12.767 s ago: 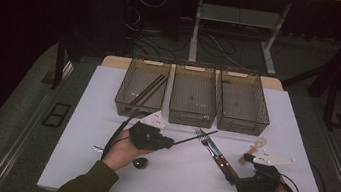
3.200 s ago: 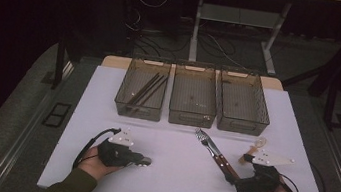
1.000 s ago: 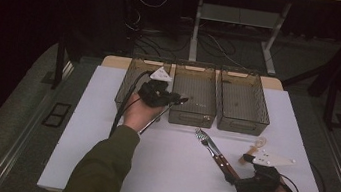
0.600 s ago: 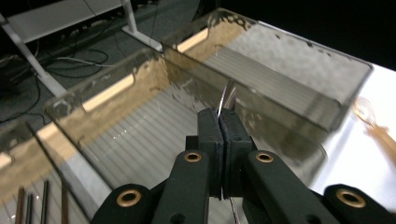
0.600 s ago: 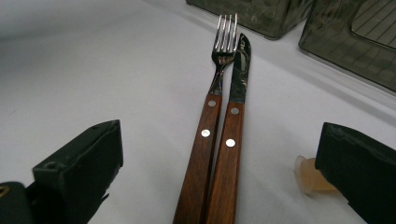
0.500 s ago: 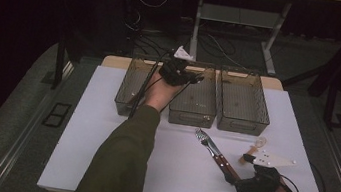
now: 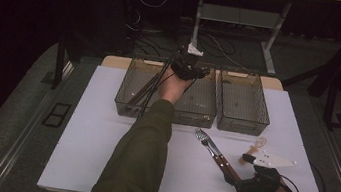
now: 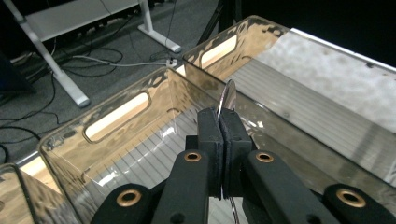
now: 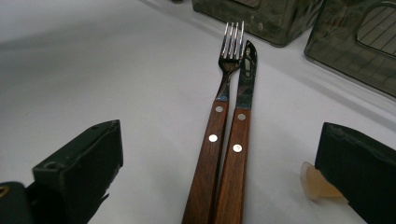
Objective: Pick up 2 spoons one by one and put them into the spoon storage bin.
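Observation:
My left gripper (image 7: 196,72) hangs over the far end of the middle clear bin (image 7: 191,115). In the left gripper view it (image 8: 223,116) is shut on a thin metal utensil (image 8: 229,95) seen edge-on, its rounded tip sticking up past the pads above the bin's ribbed floor (image 8: 140,163). My right gripper (image 7: 240,185) rests at the table's near right, open. A fork (image 7: 203,137) and a knife (image 7: 220,159) with wooden handles lie side by side. In the right gripper view the fork (image 9: 231,42) and knife (image 9: 247,60) run between the wide-apart jaws of that gripper (image 9: 222,140).
Three clear bins stand in a row at the back: the left one (image 7: 127,101) holds long dark sticks, and the right one (image 7: 241,121) stands beside the middle bin. A small pale spoon (image 7: 256,144) lies near my right gripper. Cables and a rack leg lie beyond the table.
My left hand has carried the utensil rightward and farther back, from above the left bin to above the middle bin. The right hand has stayed put.

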Demonstrator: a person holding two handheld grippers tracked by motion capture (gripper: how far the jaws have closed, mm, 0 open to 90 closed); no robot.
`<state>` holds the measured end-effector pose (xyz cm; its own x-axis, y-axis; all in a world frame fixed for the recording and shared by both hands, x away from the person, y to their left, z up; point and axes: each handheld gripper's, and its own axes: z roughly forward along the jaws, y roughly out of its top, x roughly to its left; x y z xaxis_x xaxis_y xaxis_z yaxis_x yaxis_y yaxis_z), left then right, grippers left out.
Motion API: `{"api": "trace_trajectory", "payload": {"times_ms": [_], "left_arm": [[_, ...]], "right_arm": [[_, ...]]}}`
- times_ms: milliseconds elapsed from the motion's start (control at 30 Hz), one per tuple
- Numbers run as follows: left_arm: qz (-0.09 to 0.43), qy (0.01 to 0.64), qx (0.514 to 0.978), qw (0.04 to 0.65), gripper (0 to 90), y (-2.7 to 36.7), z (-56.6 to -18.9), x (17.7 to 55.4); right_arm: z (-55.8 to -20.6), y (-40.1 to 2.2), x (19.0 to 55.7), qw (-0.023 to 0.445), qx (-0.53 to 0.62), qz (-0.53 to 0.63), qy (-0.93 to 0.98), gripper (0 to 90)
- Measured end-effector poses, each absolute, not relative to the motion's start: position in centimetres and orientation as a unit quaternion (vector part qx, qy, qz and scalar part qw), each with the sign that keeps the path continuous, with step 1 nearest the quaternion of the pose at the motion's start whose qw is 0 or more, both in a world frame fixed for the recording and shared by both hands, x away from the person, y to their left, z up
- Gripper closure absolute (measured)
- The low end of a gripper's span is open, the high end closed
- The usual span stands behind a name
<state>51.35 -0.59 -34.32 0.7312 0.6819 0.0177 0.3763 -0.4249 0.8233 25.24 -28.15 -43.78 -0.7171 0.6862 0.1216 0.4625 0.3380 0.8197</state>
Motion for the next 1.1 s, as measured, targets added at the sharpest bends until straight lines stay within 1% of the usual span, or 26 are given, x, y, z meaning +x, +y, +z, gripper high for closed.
{"api": "trace_trajectory", "payload": {"times_ms": [200, 233, 267, 333, 400, 467, 533, 633, 767, 900, 933, 1100], "left_arm": [[0.167, 0.325, 0.839, 0.405, 87.6, -1.2, -35.9, 51.7], [0.16, 0.327, 0.839, 0.404, 83.9, -1.2, -36.2, 51.8], [0.163, 0.326, 0.84, 0.402, 77.4, -1.2, -36.3, 51.8], [0.165, 0.327, 0.841, 0.398, 69.3, -1.1, -36.3, 51.6], [0.16, 0.325, 0.843, 0.399, 65.0, -0.8, -36.3, 51.5], [0.157, 0.326, 0.841, 0.402, 62.5, -0.5, -36.2, 51.2], [0.151, 0.322, 0.842, 0.407, 57.6, -0.2, -36.1, 50.9], [0.144, 0.315, 0.841, 0.416, 51.6, 0.3, -36.0, 49.9], [0.13, 0.301, 0.844, 0.425, 46.9, 1.1, -35.7, 48.3], [0.127, 0.279, 0.85, 0.428, 44.2, 2.0, -35.5, 46.0], [0.122, 0.282, 0.849, 0.43, 43.9, 2.1, -35.5, 45.5], [0.107, 0.255, 0.855, 0.438, 39.3, 3.7, -35.6, 42.4]], "right_arm": [[-43.8, -28.2, 25.3, 0.125, 0.352, 0.452, 0.81, 1.1], [-43.8, -28.1, 25.3, 0.123, 0.353, 0.452, 0.81, 1.1], [-43.8, -28.1, 25.3, 0.122, 0.353, 0.452, 0.81, 1.1], [-43.8, -28.1, 25.3, 0.122, 0.353, 0.452, 0.81, 1.1], [-43.8, -28.1, 25.3, 0.122, 0.352, 0.452, 0.81, 1.1], [-43.8, -28.1, 25.3, 0.123, 0.352, 0.451, 0.811, 1.1], [-43.8, -28.1, 25.3, 0.123, 0.352, 0.451, 0.811, 1.1], [-43.9, -28.1, 25.4, 0.125, 0.351, 0.448, 0.812, 1.1], [-43.9, -28.2, 25.5, 0.125, 0.355, 0.449, 0.811, 1.1], [-44.0, -28.3, 25.5, 0.123, 0.358, 0.447, 0.811, 1.1], [-44.0, -28.3, 25.5, 0.125, 0.358, 0.445, 0.811, 1.1], [-44.1, -28.3, 25.6, 0.125, 0.36, 0.443, 0.812, 1.1]]}}
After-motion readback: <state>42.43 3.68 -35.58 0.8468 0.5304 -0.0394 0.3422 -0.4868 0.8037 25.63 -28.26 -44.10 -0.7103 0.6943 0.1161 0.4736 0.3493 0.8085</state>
